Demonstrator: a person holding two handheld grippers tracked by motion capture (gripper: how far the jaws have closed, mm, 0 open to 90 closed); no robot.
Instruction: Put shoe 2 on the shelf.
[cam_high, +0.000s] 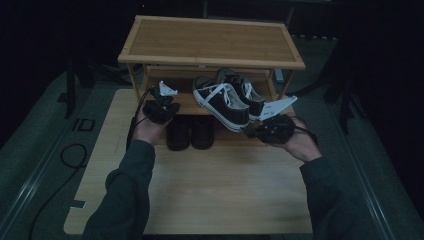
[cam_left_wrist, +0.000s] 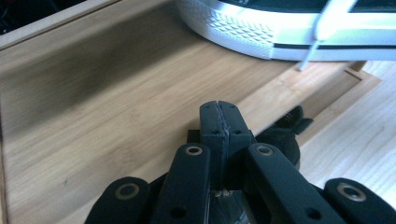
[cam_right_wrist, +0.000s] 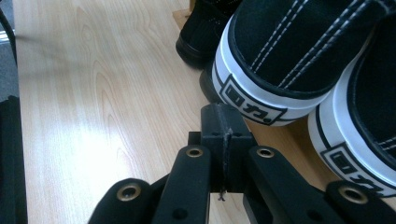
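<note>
The left gripper (cam_left_wrist: 219, 109) is hovering over a wooden shelf board (cam_left_wrist: 107, 116), its two black jaws pressing flat together with nothing between them. A sneaker's white textured toe cap (cam_left_wrist: 233, 28) is resting at the board's far end, with what is probably a blurred white lace (cam_left_wrist: 322, 28) hanging in front. A paler tabletop (cam_left_wrist: 359, 140) is showing at right.

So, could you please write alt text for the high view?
A person's two hands each hold a shut claw, left and right, before a wooden shoe rack holding black-and-white sneakers, with dark shoes below.
</note>
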